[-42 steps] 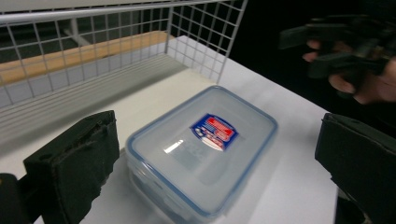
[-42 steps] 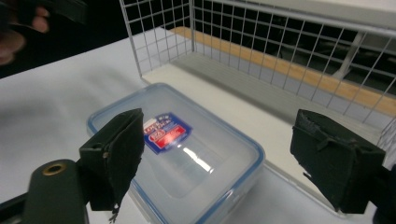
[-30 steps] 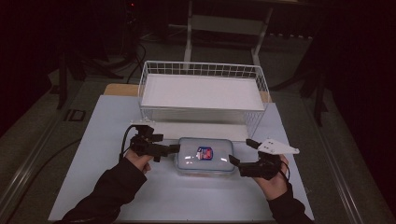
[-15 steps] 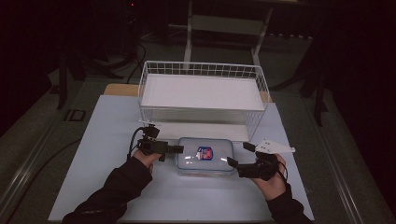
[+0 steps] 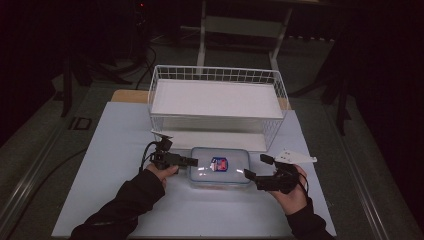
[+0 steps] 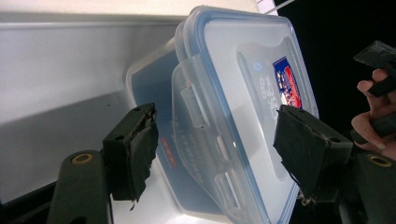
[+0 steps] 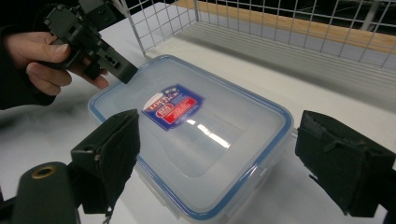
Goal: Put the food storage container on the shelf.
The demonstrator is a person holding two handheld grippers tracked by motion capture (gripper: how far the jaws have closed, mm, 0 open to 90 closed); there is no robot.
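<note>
A clear plastic container (image 5: 220,166) with a blue-rimmed snap lid and a red and blue label lies flat on the white table, just in front of the wire basket. My left gripper (image 5: 192,161) is at its left end, turned on its side. In the left gripper view the open jaws (image 6: 219,140) straddle the container (image 6: 243,93) at its end latch without touching it. My right gripper (image 5: 256,167) is open at the right end. In the right gripper view its pads (image 7: 112,154) stand on either side of the container's (image 7: 187,130) near corner, and the left gripper (image 7: 93,42) shows beyond.
A white wire basket (image 5: 215,100) stands behind the container, its front wall close to the lid's far edge (image 7: 280,23). The white table top (image 5: 100,165) extends to the left and front. Dark floor and cables surround the table.
My left gripper has moved right, from beside the container up to its left end. The right gripper has edged slightly toward the right end. The container has not moved.
</note>
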